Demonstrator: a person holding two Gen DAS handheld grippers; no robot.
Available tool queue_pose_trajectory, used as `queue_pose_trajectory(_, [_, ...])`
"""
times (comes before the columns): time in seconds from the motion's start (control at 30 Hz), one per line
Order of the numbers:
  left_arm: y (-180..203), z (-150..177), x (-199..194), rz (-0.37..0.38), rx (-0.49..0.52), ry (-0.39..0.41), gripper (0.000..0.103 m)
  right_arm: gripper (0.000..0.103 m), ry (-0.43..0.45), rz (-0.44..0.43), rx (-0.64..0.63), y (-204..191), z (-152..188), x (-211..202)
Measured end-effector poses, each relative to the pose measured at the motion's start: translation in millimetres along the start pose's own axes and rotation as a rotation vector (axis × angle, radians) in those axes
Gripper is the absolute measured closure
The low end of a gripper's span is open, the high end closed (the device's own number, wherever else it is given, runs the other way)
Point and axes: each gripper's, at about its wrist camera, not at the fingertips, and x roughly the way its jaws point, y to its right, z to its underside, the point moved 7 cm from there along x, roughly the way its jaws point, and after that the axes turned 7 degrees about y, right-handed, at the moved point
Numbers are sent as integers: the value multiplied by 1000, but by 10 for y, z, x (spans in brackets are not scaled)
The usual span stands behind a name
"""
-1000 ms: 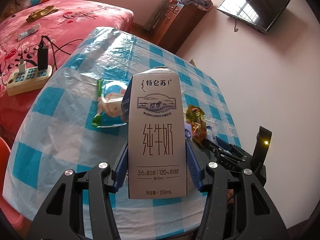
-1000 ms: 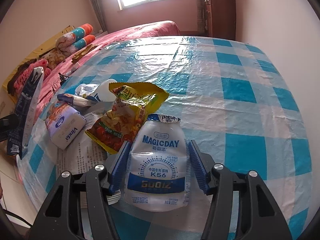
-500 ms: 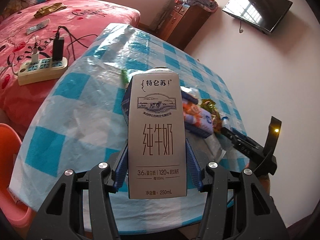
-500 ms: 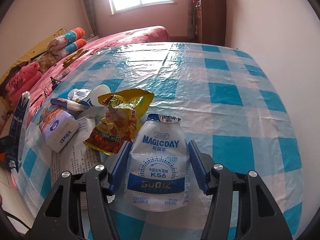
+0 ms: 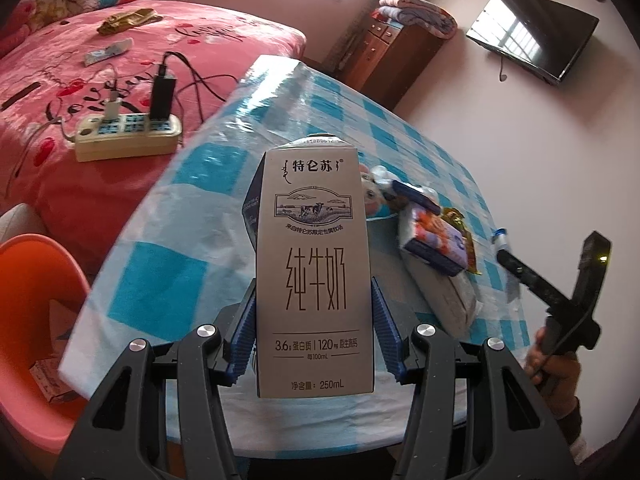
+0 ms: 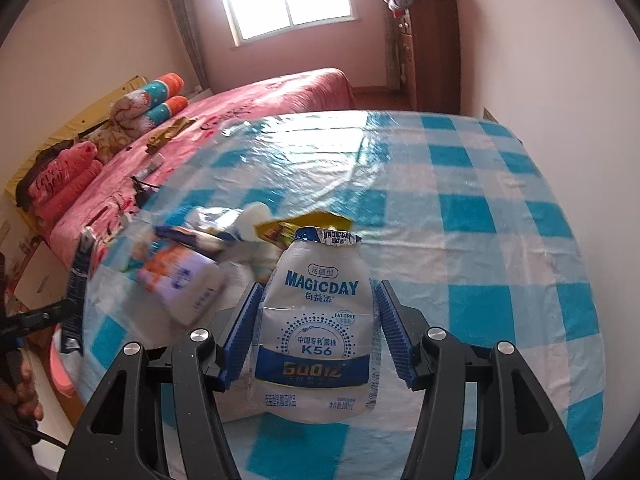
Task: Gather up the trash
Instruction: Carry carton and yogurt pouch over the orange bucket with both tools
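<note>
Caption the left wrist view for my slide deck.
Left gripper holds a milk carton above the checkered table, orange bin alongside.

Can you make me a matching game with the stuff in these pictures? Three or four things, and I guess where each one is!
Things:
1. grey milk carton
2. white MAGICDAY drink pouch
3. cream power strip
4. black flat television

Places:
A. lying on the pink bed
B. clamped in the right gripper
C. hanging on the wall
D. clamped in the left gripper

Pairs: 1-D, 2-B, 3-A, 4-C
</note>
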Motion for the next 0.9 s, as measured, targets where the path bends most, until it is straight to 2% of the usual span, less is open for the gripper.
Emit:
queue_pose_trajectory(0.13, [-174, -15, -109, -40, -3, 24, 49, 44, 3, -53, -12, -240, -107, -30])
queue_pose_trajectory(0.37, [-573, -13, -372, -122, -36, 66, 49, 44, -36, -203, -42, -886, -189, 34])
queue_pose_trajectory(0.5, [-792, 26, -538, -174, -48, 86, 49, 44, -79, -318, -83, -1420, -185, 123])
queue_pose_trajectory(0.67, [-1133, 126, -749, -273, -62, 105, 49, 44, -138, -451, -169, -2168, -106, 221])
queue_pose_trajectory(0.9, [-1665, 317, -965, -382, -133, 113, 49, 44, -240, -621, -312, -3272, 212, 352])
